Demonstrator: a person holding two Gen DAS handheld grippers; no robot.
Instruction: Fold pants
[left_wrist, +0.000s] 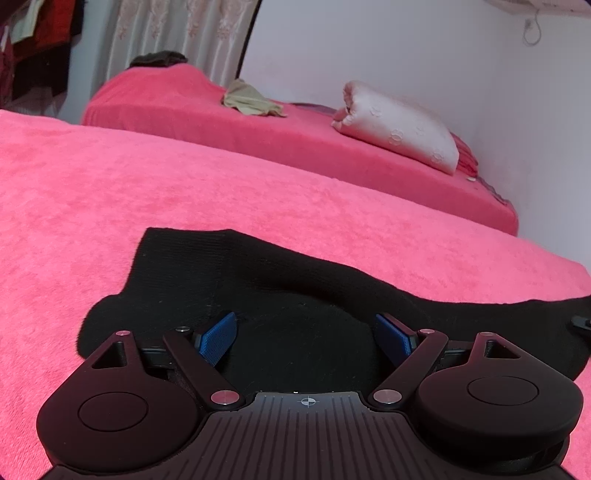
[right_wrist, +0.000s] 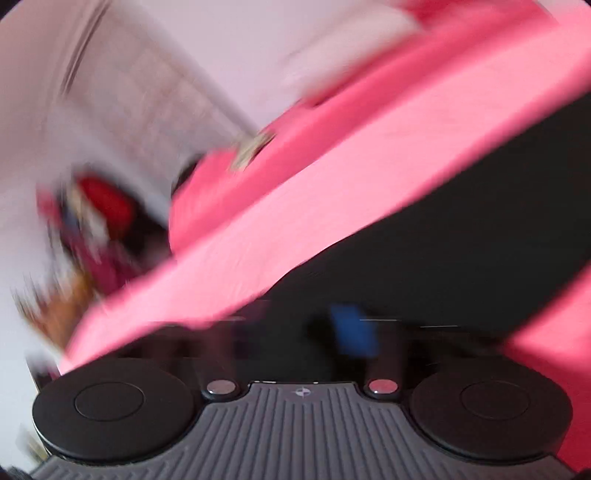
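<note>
- Black pants (left_wrist: 258, 295) lie flat on the near pink bed cover (left_wrist: 147, 192); I take them as my landmark.
- My left gripper (left_wrist: 306, 336) hangs just over the pants, near their closest edge. Its blue pads (left_wrist: 216, 339) stand wide apart with only dark cloth seen between them; the pads press on nothing. Whether the tips touch the fabric, I cannot tell.
- Seen from the left wrist, the pants stretch from a squared end on the left away to the right, where they run out of the picture. The far edge is wavy, with a shallow fold ridge curving just ahead of my pads.
- My right gripper (right_wrist: 354, 332) view is badly smeared and tilted. The jaws are drawn together; one blue pad (right_wrist: 352, 328) shows as a blur over black cloth. Whether any cloth is caught between the pads, I cannot tell.
- In that right view the pants (right_wrist: 461, 240) fill the right-hand part as a dark band across the pink cover (right_wrist: 295, 206).
- Beyond the pants, a second pink-covered bed (left_wrist: 295, 136) stands against a white wall (left_wrist: 406, 48).
- On that far bed: a crumpled olive garment (left_wrist: 251, 101), a pale rolled quilt (left_wrist: 399, 129) to its right, a dark garment (left_wrist: 159, 59) at the far left end.
- A pale curtain (left_wrist: 177, 29) hangs behind the far bed.
</note>
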